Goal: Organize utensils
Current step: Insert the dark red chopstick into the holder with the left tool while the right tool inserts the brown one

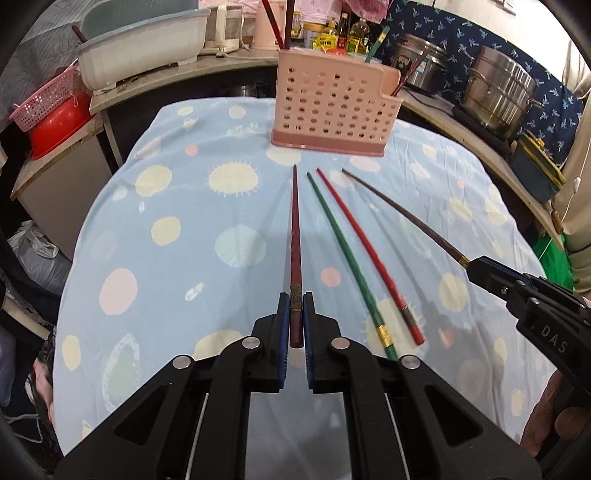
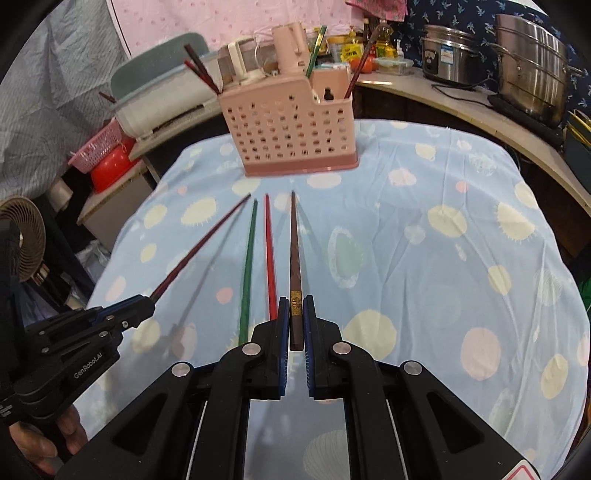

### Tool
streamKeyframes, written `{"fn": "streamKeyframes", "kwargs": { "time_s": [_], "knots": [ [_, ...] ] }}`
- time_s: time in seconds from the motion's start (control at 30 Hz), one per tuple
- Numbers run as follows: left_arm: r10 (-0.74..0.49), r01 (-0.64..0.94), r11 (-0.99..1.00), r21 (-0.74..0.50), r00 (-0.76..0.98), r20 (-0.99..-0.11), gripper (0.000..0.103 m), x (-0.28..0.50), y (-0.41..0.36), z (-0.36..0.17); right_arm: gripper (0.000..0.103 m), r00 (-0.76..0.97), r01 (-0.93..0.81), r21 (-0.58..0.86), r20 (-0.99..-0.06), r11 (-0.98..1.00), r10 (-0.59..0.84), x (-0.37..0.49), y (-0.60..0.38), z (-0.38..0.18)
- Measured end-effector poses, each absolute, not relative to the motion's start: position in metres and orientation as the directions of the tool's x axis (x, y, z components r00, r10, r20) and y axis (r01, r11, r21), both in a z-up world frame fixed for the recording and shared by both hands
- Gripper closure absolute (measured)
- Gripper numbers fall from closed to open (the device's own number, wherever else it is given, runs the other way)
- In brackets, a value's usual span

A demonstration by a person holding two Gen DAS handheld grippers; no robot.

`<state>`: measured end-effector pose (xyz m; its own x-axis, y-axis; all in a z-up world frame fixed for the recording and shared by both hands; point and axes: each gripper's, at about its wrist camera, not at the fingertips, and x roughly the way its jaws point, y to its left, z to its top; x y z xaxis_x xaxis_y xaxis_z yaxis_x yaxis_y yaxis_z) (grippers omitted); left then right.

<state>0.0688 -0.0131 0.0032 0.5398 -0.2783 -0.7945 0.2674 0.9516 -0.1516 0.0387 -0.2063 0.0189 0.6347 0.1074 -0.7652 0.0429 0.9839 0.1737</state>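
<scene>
My left gripper (image 1: 295, 297) is shut on the thick end of a dark red chopstick (image 1: 294, 229), which is lifted off the spotted blue cloth (image 1: 166, 258) and points at the pink perforated holder (image 1: 332, 110). My right gripper (image 2: 295, 299) is shut on a brown chopstick (image 2: 294, 243), also raised. Between the two held sticks, a green chopstick (image 1: 343, 254) and a red chopstick (image 1: 364, 247) lie on the cloth. In the left wrist view the right gripper (image 1: 471, 264) shows at right with the brown chopstick (image 1: 402, 214). The holder (image 2: 291, 136) has several chopsticks standing in it.
Behind the table a counter carries a white basin (image 1: 140, 48), bottles (image 1: 343, 35) and steel pots (image 1: 498, 96). A pink basket over a red bowl (image 1: 55, 118) sits at left, with a small fan (image 2: 22, 236) beside the table. A person's hand (image 2: 44, 443) grips the left tool.
</scene>
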Motion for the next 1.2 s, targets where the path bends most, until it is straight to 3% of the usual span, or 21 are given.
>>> {"fn": "streamKeyframes", "kwargs": {
  "time_s": [0.47,1.2],
  "knots": [
    [-0.328,0.291,0.94,-0.176,0.635,-0.699,0.096,0.101,-0.016,0.088,0.096,0.748,0.031,0.194,-0.655,0.98,0.106,0.062,-0.225,0.099],
    [-0.347,0.345,0.933,-0.107,0.776,-0.527,0.096,0.174,-0.047,0.206,0.096,0.856,0.003,0.174,-0.509,0.985,0.087,0.132,-0.248,0.199]
  ]
}}
